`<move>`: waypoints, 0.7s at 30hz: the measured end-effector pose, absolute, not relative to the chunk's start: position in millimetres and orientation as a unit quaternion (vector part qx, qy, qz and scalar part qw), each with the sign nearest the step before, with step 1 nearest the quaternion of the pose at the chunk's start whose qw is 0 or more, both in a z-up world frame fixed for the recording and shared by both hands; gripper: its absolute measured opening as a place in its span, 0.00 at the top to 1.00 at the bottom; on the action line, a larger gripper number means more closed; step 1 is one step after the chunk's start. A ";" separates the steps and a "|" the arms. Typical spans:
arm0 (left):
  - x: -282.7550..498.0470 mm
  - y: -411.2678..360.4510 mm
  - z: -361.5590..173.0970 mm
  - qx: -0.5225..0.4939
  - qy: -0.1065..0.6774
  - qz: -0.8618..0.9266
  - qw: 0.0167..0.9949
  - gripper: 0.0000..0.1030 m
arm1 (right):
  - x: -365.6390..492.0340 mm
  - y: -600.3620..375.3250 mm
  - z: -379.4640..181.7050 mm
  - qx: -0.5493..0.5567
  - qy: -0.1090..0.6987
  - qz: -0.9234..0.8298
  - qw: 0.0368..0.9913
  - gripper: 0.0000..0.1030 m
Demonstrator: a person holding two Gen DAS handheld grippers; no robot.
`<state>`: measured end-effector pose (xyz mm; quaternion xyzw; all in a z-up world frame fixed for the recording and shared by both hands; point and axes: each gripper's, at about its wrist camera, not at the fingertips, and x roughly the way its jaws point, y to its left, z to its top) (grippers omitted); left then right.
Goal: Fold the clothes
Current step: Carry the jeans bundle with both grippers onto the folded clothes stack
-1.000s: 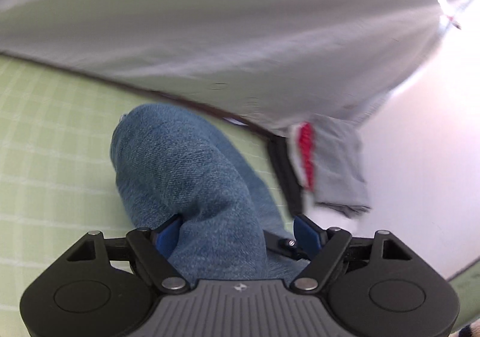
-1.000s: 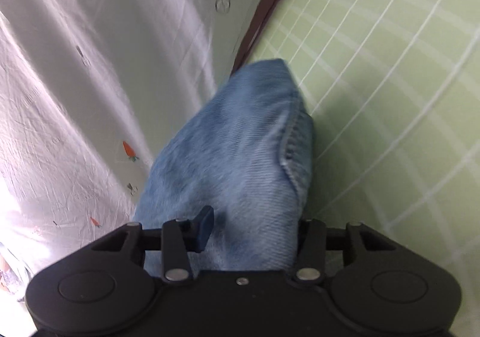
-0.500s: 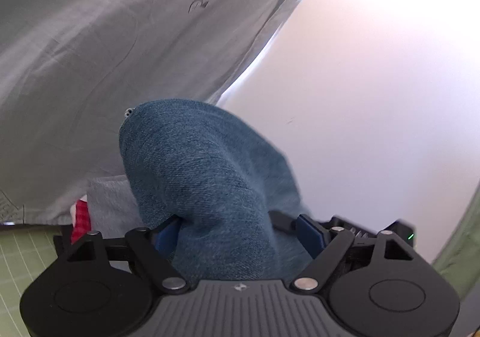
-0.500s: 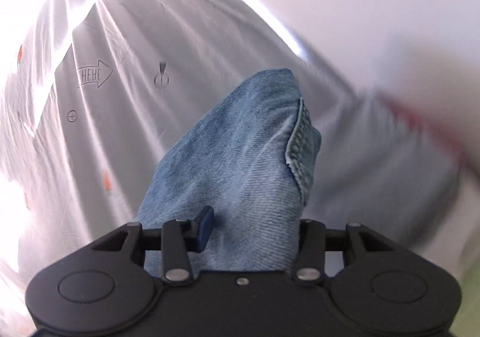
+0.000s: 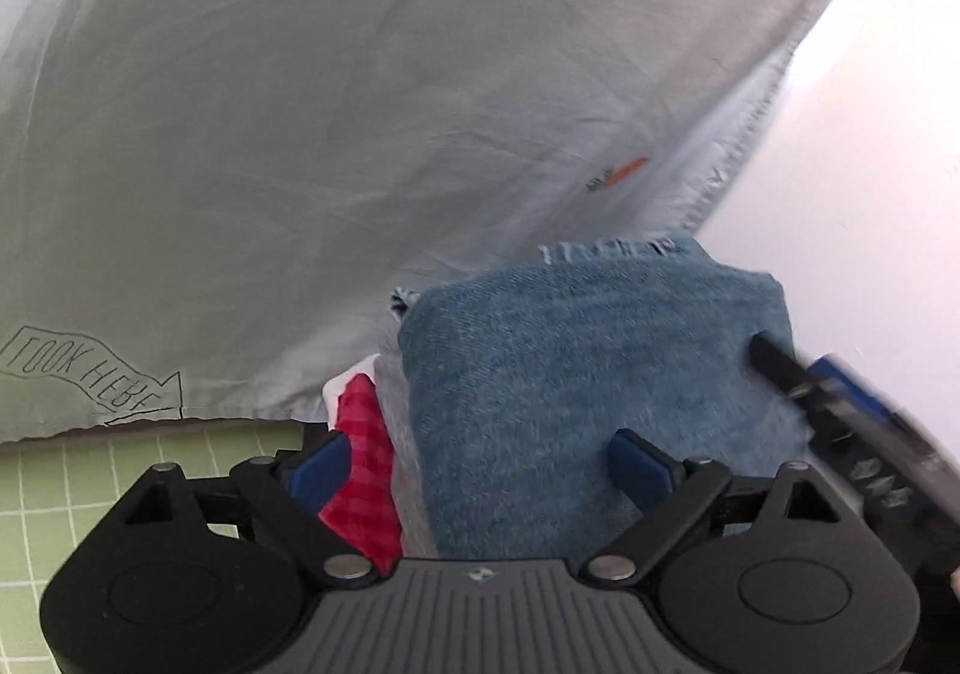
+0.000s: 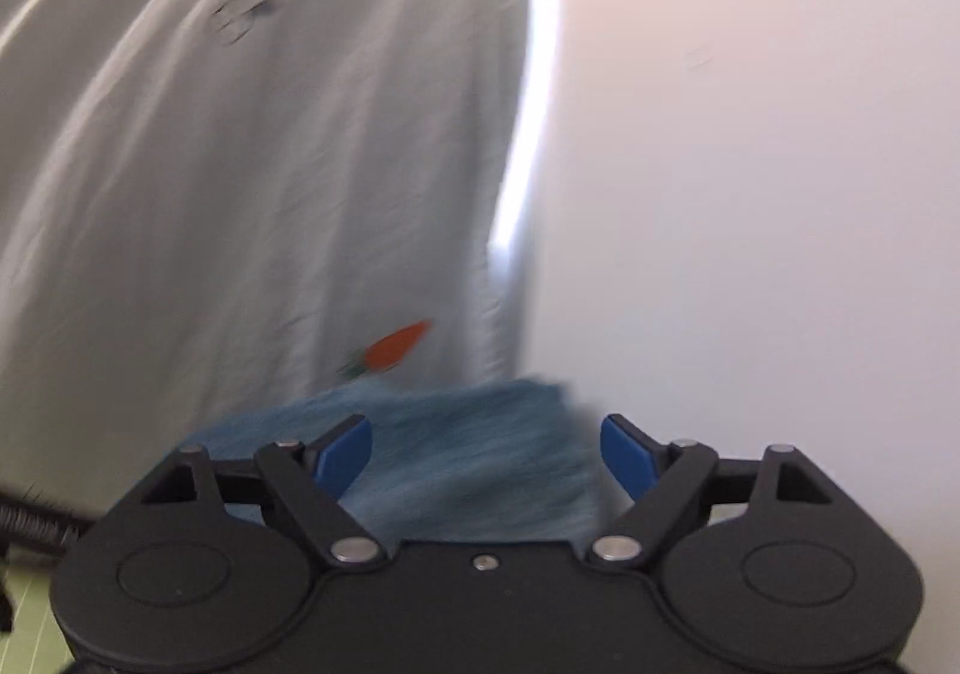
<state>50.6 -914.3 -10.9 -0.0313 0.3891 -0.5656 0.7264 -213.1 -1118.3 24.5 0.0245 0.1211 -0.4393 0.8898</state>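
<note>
Denim bundle sitting between 2 spread claws

Denim is what fills the lower middle of both wrist views. In the left wrist view the folded jeans (image 5: 576,392) are seen as a thick blue bundle with a frayed pale edge along the top, resting in front of the left gripper (image 5: 480,464). Its jaws have just been opening and are now spread wide: the right blue pad (image 5: 636,464) is laid against the denim's front face, while the left pad is parted from the jeans by a red checked cloth (image 5: 363,476) and a strip of grey fabric (image 5: 399,434) tucked beside the bundle. No squeeze on the denim is seen there, so it reads as let go.

At the right edge of that same view, the right gripper (image 5: 840,404) is caught blurred, just beside the far corner of the jeans.

From the right wrist view the right gripper (image 6: 486,452) is also shown with jaws that have just been opening, pads well apart. The jeans (image 6: 456,464) are smeared by motion blur between them, and whether either pad is touching the cloth can't be told.

Behind everything a pale grey sheet (image 5: 360,134) printed with small orange carrots is hung, a hand-drawn "look here" arrow marked near its lower left. A green gridded mat (image 5: 120,470) is glimpsed under it, and a plain white wall (image 6: 750,164) is seen to the right.
</note>
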 end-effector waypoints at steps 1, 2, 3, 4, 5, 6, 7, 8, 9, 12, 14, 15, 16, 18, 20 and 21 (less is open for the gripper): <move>53.5 -915.9 -11.4 -0.032 0.390 -0.558 0.732 0.09 | -206.5 -1140.6 15.8 0.046 0.133 -0.433 0.890 0.19; 57.1 -920.5 -13.7 -0.028 0.389 -0.549 0.740 0.09 | -200.3 -1163.6 6.7 0.069 0.143 -0.427 0.890 0.17; 60.8 -925.1 -16.0 -0.025 0.388 -0.539 0.747 0.09 | -195.6 -1187.5 -3.7 0.087 0.145 -0.422 0.890 0.13; 65.3 -929.9 -18.8 -0.021 0.389 -0.529 0.754 0.09 | -191.2 -1209.0 -13.0 0.101 0.146 -0.419 0.890 0.12; 70.6 -933.7 -22.6 -0.019 0.395 -0.521 0.756 0.09 | -186.1 -1225.3 -19.3 0.103 0.150 -0.419 0.890 0.11; 76.1 -937.4 -27.5 -0.020 0.404 -0.512 0.758 0.09 | -180.5 -1239.6 -24.3 0.099 0.156 -0.420 0.889 0.10; 81.6 -940.0 -33.2 -0.025 0.414 -0.503 0.758 0.07 | -175.2 -1252.3 -27.6 0.089 0.163 -0.419 0.889 0.09; 85.9 -940.7 -38.6 -0.033 0.424 -0.501 0.754 0.05 | -172.6 -1263.9 -29.6 0.080 0.169 -0.417 0.890 0.09; 90.0 -941.2 -43.8 -0.040 0.433 -0.499 0.750 0.04 | -173.1 -1276.1 -31.9 0.075 0.171 -0.417 0.890 0.08; 87.7 -930.3 -32.5 -0.039 0.438 -0.508 0.741 0.05 | -192.2 -1315.9 -35.6 0.087 0.160 -0.412 0.893 0.08; 83.8 -921.0 -19.4 -0.032 0.437 -0.514 0.738 0.10 | -207.8 -1342.3 -33.2 0.099 0.154 -0.410 0.893 0.08; 81.1 -915.3 -11.8 -0.027 0.434 -0.519 0.736 0.10 | -214.2 -1354.3 -30.1 0.102 0.154 -0.410 0.893 0.07; 71.8 -900.8 4.8 -0.018 0.410 -0.541 0.734 0.10 | -220.6 -1366.4 -27.1 0.106 0.155 -0.411 0.892 0.07; 52.5 -866.3 35.1 -0.001 0.359 -0.573 0.737 0.09 | -234.7 -1391.8 -12.3 0.114 0.170 -0.410 0.889 0.06; 34.5 -828.4 61.9 0.005 0.314 -0.598 0.738 0.04 | -251.8 -1405.9 11.1 0.108 0.180 -0.422 0.882 0.03; 27.0 -808.6 72.6 0.003 0.298 -0.605 0.738 0.00 | -263.3 -1407.4 24.0 0.099 0.173 -0.431 0.880 0.02</move>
